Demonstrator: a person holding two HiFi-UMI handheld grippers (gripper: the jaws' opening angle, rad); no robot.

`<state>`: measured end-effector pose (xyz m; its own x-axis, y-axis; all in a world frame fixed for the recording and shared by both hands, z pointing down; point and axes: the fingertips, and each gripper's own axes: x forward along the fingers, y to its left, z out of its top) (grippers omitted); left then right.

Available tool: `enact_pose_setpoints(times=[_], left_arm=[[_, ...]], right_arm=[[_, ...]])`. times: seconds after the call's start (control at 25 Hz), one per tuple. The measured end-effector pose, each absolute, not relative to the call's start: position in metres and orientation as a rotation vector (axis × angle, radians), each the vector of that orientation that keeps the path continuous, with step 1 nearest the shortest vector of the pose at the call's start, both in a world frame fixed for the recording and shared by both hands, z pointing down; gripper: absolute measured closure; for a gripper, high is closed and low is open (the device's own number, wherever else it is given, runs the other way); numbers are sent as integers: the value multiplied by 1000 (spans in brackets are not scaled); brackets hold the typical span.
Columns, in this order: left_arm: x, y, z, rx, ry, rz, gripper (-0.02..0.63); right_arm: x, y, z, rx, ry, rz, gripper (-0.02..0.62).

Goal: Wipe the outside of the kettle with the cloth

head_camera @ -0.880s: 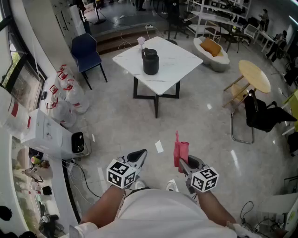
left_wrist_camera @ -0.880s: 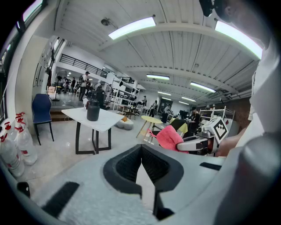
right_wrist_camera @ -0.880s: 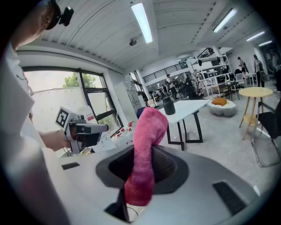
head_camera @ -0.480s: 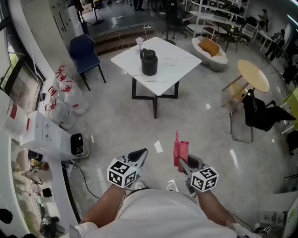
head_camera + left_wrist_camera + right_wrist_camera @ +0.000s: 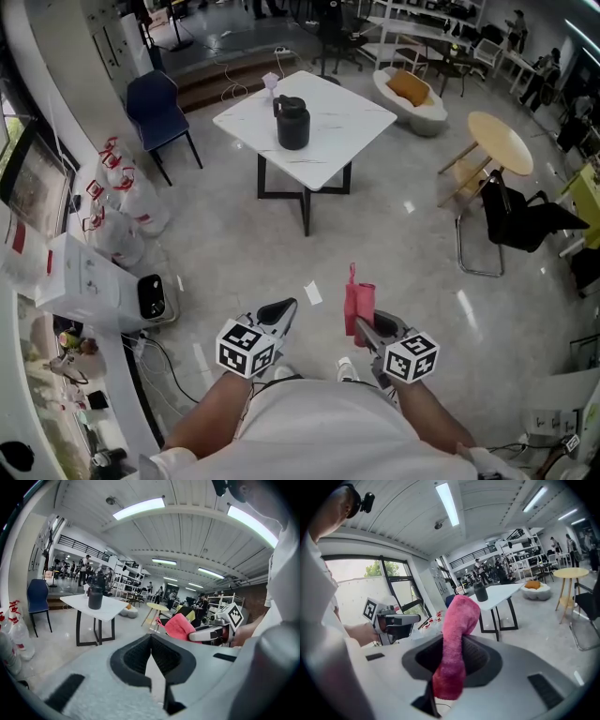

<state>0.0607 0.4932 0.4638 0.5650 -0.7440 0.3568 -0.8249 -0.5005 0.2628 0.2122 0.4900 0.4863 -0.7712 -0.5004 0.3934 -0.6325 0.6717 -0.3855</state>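
2 risks stand out. The right gripper [image 5: 362,325] is clamped on the pink cloth [image 5: 457,634] by a narrow fold only, with most of the cloth standing free above the jaws. I judge it could pull loose once it drags over the black kettle [image 5: 292,123]. The left gripper [image 5: 283,308] is closed with nothing in it, so nothing is ready to steady the kettle. A hard wipe could slide or tip the kettle on the smooth white table [image 5: 352,127], where it stands toward the far-left corner, near a small pale object [image 5: 271,82]. Both grippers are well apart from the table, on its near side, across a glossy grey floor [image 5: 394,234]. A blue chair [image 5: 155,103] stands left of the table. A round wooden table [image 5: 500,142] and a black chair [image 5: 525,217] stand to its right.
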Motion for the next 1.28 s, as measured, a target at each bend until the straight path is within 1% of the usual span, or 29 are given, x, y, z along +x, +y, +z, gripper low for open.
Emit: enact_pose_setpoints(times=[0.44,0.68,0.96,1.12,1.28], left_arm=[[-1,504,476,2400,-1242,292,601],[-10,495,489,2378,-1215,294,601],[-5,443,496,2368,-1216,314,601],[-7,394,495,2347,-1245,343,601],[-5,329,473,2366,-1312,321,601]], right_arm=[[166,504,492,985,-2598,763,485],[158,496,499,994,-2570,782,485],[159,438,505,981,-2586,794,485],[155,377,503,955,-2606,817,485],[154,310,490,911,-2652,777,485]])
